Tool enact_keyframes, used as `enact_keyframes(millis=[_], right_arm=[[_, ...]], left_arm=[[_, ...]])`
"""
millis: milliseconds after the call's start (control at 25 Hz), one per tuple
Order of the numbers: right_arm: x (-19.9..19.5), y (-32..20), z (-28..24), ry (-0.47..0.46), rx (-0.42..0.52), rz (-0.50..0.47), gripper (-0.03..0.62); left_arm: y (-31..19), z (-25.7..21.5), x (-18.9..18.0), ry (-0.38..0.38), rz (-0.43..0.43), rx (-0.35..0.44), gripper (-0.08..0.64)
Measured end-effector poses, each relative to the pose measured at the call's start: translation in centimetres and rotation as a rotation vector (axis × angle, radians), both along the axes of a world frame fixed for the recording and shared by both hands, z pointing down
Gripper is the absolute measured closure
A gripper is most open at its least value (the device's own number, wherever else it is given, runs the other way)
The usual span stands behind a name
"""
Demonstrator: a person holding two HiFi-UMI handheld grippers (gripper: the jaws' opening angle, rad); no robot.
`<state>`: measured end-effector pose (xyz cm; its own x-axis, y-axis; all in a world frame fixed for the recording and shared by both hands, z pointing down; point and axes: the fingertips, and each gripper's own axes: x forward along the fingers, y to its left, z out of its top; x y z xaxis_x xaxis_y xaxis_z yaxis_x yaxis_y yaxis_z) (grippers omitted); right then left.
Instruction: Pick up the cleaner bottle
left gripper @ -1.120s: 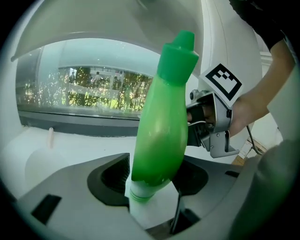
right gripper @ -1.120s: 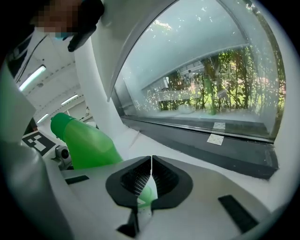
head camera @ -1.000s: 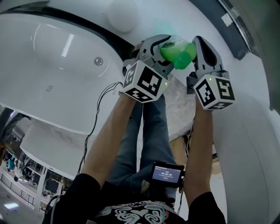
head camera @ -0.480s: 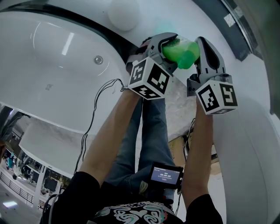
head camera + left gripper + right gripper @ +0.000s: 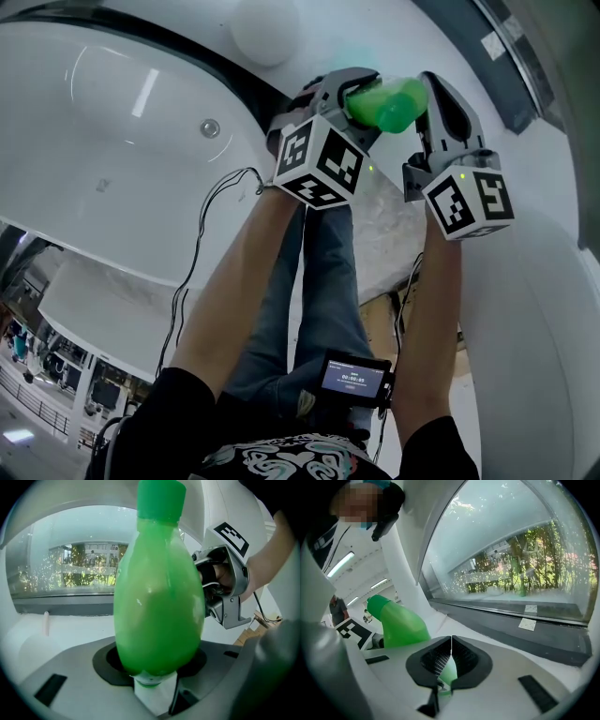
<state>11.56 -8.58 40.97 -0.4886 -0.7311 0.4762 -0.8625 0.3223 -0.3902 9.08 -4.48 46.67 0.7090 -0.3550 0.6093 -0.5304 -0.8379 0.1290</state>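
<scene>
Two grippers raised: left gripper [image 5: 154,665] jaws just closing on cleaner bottle [image 5: 157,597], belly seemingly pinched; right gripper [image 5: 451,660] pads pressed together, empty. Grasp near done; lift remains.

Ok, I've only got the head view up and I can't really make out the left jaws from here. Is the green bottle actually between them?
Observer: Yes. In the left gripper view the cleaner bottle fills the gap between the left gripper's jaws. They have just been closing, and both sides look pressed against it.
Operator: And the right one, is it gripping too?
Observer: No. The right gripper view shows the right gripper's jaws shut together, with the bottle off to their left.
Operator: Is the cap on?
Observer: Yes, a green cap sits on the neck.
</scene>
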Motion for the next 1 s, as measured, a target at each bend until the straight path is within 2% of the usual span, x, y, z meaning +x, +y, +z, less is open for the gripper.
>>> enact_keyframes(millis=[200, 360, 480, 680, 760, 840, 920, 1000], right_arm=[[-0.9, -1.0, 0.1, -0.009, 0.011, -0.022, 0.565], [-1.1, -1.5, 0.1, 0.039, 0.018, -0.03, 0.565], [-1.7, -1.9, 0.1, 0.039, 0.021, -0.059, 0.565], [-3.5, -2.6, -0.6, 0.054, 0.049, -0.127, 0.565], [-4.3, -2.8, -1.1, 0.055, 0.062, -0.149, 0.565], [-4.7, -2.9, -1.5, 0.103, 0.09, -0.16, 0.565], [-4.1, -2.9, -1.8, 0.15, 0.113, -0.138, 0.565], [-3.0, -2.9, -2.1, 0.141, 0.115, -0.087, 0.565]], left_arm=[[-0.6, 0.0, -0.6, 0.052, -0.036, -0.081, 0.35], [-1.3, -0.2, -0.7, 0.066, -0.024, -0.11, 0.351], [-1.7, -0.1, -1.0, 0.1, -0.033, -0.171, 0.353], [-2.9, -0.4, -1.4, 0.231, -0.131, -0.316, 0.354], [-3.2, -0.6, -1.8, 0.275, -0.179, -0.353, 0.356], [-3.3, -0.7, -2.1, 0.3, -0.21, -0.375, 0.356], [-3.4, -0.6, -2.1, 0.324, -0.233, -0.401, 0.357], [-3.4, -0.3, -2.2, 0.36, -0.267, -0.444, 0.357]])
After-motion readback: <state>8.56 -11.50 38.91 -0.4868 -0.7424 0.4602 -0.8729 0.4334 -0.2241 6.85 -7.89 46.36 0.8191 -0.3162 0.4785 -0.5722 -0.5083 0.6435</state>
